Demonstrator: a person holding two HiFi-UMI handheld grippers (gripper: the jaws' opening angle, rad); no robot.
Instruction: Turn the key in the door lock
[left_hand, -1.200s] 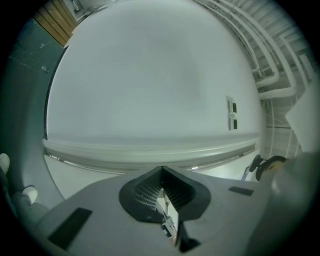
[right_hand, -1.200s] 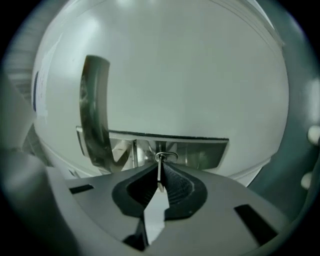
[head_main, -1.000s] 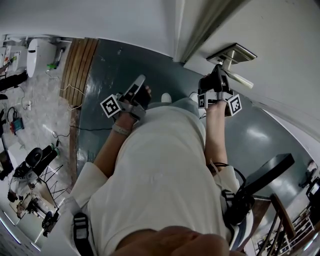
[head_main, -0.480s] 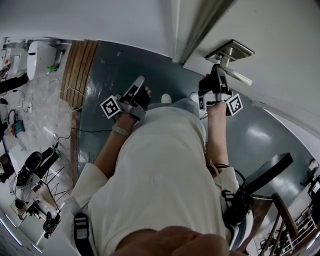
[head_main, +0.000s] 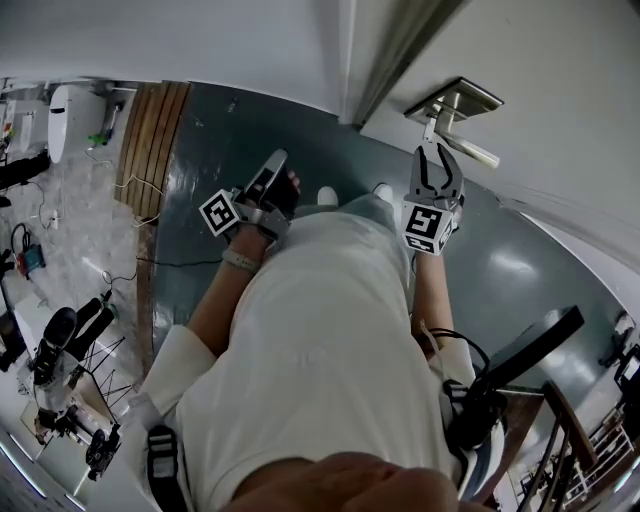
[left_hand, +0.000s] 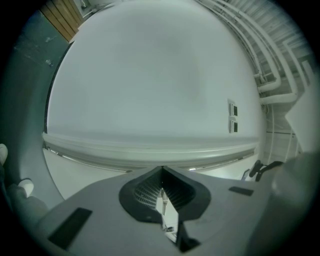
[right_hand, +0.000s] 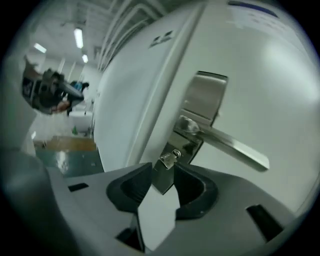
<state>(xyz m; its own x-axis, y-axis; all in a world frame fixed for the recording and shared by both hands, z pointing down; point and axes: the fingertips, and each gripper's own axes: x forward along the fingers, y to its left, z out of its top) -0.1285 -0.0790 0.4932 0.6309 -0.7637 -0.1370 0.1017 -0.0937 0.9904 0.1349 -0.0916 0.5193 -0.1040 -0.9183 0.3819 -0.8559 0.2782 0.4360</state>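
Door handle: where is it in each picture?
Head view: handle at top right, sticking out from the door.
Left gripper view: not in it, mostly white wall.
Right gripper view: handle right of centre, pointing to the lower right, just above the key.
Shared landmark: the metal plate behind the handle, also seen in the right gripper view.

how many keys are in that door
1. The key sticks out of the metal plate just under the lever handle. No other key shows, though the far side of the door is hidden.
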